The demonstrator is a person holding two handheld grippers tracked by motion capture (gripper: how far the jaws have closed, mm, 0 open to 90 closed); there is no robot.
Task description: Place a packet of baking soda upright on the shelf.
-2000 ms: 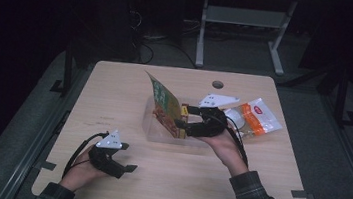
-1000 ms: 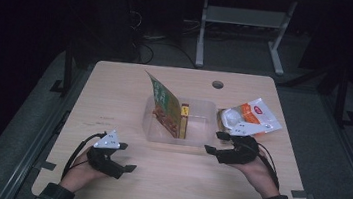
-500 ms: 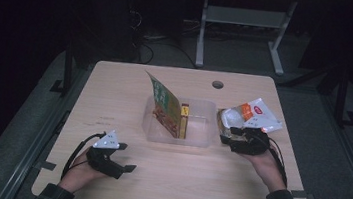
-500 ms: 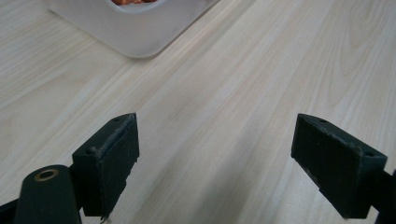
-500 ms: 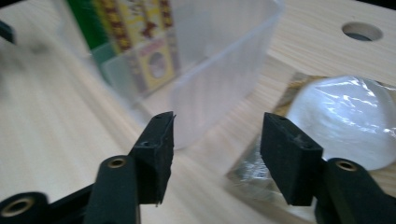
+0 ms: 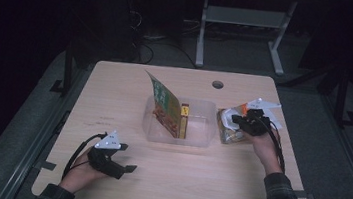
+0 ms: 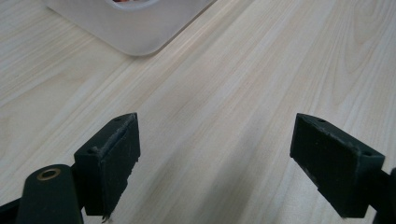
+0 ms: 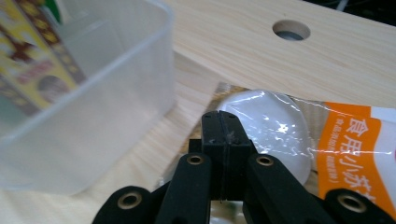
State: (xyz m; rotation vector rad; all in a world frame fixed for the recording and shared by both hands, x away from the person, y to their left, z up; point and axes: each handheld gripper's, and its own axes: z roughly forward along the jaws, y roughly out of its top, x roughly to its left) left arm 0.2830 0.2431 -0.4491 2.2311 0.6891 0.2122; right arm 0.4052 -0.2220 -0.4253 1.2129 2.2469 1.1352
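Observation:
My right gripper (image 6: 236, 121) (image 8: 219, 122) lies on a clear bag (image 6: 227, 133) (image 8: 280, 130) with a white and orange label, at the table's right. Its jaws have just been closing and now meet pad to pad at the bag's clear film, so thin film may be pinched between them. Left of it stands a clear plastic tub (image 6: 200, 141) (image 8: 93, 126) holding an upright green and yellow packet (image 6: 163, 103) and a yellow box (image 6: 183, 121). My left gripper (image 6: 127, 168) (image 7: 215, 154) rests at the near left, open, with bare wood between its pads.
A round cable hole (image 6: 217, 84) (image 8: 291, 30) sits in the wooden table (image 6: 113, 102) behind the bag. A corner of the tub (image 7: 135, 28) shows ahead of the left gripper. Dark floor and a white desk frame (image 6: 243, 26) lie beyond the far edge.
My right hand moved from the near right of the tub out to the bag, and its jaws went from open to closed there. The left hand stayed still.

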